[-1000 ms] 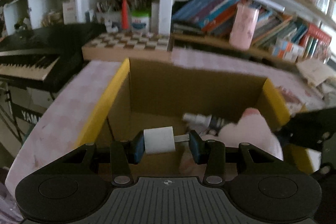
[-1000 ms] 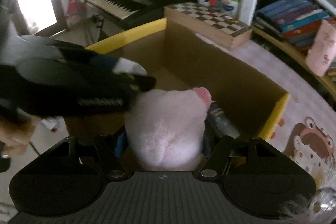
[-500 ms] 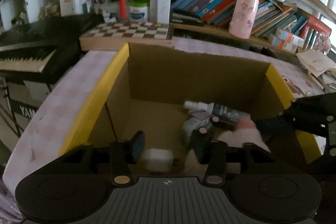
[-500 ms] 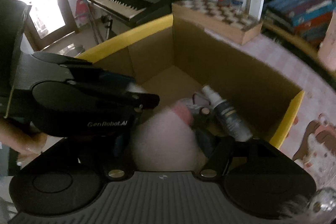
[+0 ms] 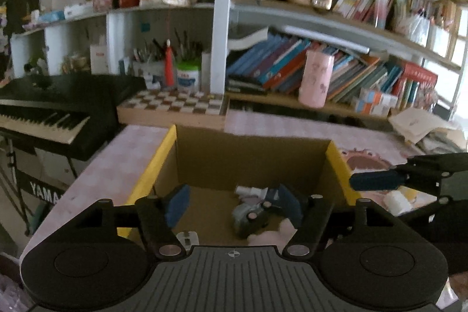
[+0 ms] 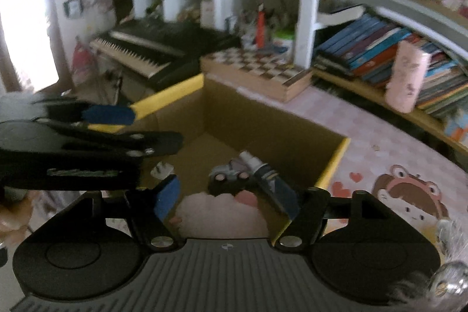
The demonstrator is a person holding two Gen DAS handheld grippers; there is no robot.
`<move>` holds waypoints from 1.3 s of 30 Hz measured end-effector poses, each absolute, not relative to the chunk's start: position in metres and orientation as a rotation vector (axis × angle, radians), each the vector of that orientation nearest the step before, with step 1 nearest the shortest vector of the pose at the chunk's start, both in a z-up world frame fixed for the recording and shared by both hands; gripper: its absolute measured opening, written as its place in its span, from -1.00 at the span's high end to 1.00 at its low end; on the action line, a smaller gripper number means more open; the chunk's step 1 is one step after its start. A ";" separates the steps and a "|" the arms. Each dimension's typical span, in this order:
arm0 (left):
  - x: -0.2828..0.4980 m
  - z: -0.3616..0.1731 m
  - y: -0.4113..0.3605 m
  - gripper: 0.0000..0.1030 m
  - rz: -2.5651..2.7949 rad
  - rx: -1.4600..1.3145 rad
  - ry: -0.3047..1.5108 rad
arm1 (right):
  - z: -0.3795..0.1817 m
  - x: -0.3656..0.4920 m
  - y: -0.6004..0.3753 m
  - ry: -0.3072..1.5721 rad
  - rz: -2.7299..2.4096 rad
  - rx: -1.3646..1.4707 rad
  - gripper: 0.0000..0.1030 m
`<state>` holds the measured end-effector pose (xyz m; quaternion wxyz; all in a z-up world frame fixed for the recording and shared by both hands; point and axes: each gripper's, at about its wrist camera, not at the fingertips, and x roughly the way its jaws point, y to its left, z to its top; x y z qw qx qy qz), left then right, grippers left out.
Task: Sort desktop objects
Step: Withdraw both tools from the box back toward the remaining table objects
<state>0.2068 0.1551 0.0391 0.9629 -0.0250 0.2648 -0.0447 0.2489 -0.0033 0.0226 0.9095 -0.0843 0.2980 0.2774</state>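
Note:
A cardboard box with yellow rims [image 5: 152,168] stands on the pink desk. In it lie a pink plush [image 6: 216,212], a grey toy car [image 5: 251,217], a spray bottle [image 6: 260,168] and a small white block [image 5: 187,237]. My left gripper [image 5: 232,205] hovers above the box's near side; its jaws are opening and nothing is between them. My right gripper [image 6: 225,195] is open above the plush, clear of it. In the left wrist view the right gripper [image 5: 380,180] reaches in from the right. In the right wrist view the left gripper [image 6: 137,127] sits at the left.
A wooden chessboard box [image 5: 172,107] lies behind the cardboard box, a black keyboard [image 5: 44,119] to its left. A pink tumbler [image 5: 316,81] stands before the bookshelf. A cartoon mat [image 6: 409,195] covers the desk to the right, with loose papers [image 5: 418,125] beyond.
The left gripper let go of the white block, which now lies in the box. The right gripper released the pink plush. Both grippers rose and drew back from the box.

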 end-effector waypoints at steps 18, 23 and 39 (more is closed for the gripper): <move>0.115 0.050 0.156 -0.48 -0.093 -0.068 0.492 | 0.036 0.149 -0.048 0.497 0.333 -0.048 -0.35; 0.092 0.044 0.154 -0.48 -0.108 -0.074 0.515 | 0.029 0.121 -0.053 0.516 0.303 -0.036 -0.35; 0.039 0.024 0.143 -0.58 -0.130 -0.068 0.579 | -0.002 0.054 -0.058 0.588 0.220 -0.008 -0.35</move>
